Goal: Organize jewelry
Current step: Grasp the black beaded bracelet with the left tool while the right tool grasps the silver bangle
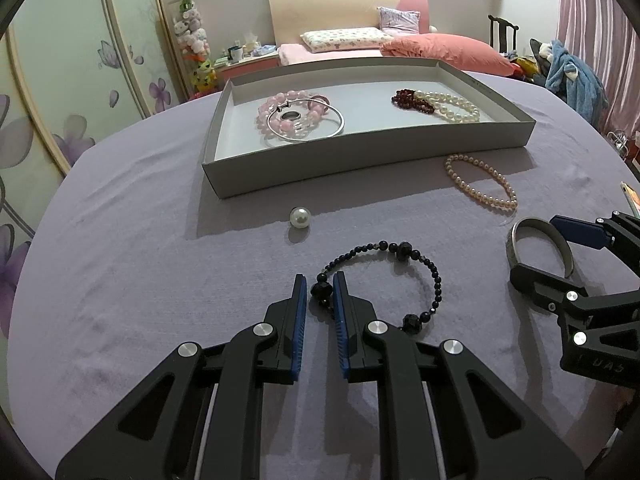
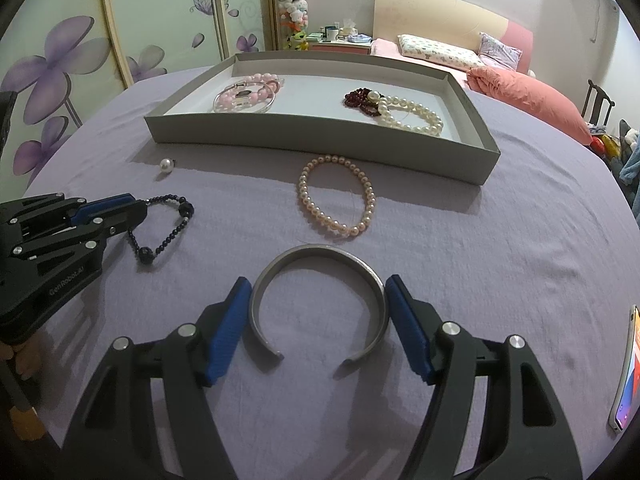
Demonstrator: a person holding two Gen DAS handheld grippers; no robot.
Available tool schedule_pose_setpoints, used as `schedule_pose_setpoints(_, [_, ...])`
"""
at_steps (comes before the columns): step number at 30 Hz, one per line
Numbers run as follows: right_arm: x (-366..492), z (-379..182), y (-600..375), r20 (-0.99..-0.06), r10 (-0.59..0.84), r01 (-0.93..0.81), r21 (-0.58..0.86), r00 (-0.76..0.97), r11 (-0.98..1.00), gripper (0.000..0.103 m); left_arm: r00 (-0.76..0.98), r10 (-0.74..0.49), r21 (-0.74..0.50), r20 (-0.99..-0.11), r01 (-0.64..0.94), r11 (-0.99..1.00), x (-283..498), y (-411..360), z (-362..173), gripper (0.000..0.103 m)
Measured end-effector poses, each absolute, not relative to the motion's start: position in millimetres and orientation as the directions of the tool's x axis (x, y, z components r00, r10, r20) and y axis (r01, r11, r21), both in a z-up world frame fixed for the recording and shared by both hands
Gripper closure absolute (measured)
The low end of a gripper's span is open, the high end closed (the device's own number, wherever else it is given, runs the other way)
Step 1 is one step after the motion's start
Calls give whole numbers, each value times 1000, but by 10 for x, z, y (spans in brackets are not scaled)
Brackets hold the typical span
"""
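Purple tablecloth [image 2: 480,260]: only my right view shows the phone [image 2: 628,368]; my left gripper [image 1: 320,292] pinches the black bracelet [image 1: 400,252], while my right gripper [image 2: 318,300] straddles the silver cuff [image 2: 316,256], seemingly just touching.

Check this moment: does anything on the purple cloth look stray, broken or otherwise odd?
One loose pearl lies alone on the cloth in front of the tray, belonging to no strand; whether it broke off one cannot be told. The other pieces look intact.
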State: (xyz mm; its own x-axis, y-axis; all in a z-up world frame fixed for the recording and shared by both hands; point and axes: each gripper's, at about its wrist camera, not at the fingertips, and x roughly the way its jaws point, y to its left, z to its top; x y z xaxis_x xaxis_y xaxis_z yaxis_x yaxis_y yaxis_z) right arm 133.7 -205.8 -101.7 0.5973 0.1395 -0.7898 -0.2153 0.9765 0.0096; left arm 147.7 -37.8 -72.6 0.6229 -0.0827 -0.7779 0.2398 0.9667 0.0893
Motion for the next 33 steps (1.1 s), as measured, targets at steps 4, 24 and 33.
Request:
schedule_pose_setpoints(4, [1336, -1018, -2054, -789, 138, -215, 8, 598, 977, 36, 626, -80, 93, -776, 240, 966, 1467, -380, -725, 88])
schedule_pose_setpoints(24, [1289, -799, -2203, -710, 210, -165, 133, 672, 977, 37, 679, -228, -109, -698, 214, 971, 1354, -124, -436, 91])
schedule_pose_setpoints(33, [1183, -559, -2152, -606, 222, -160, 155, 764, 975, 37, 729, -270, -167, -628, 213, 963, 1239, -95, -277, 91])
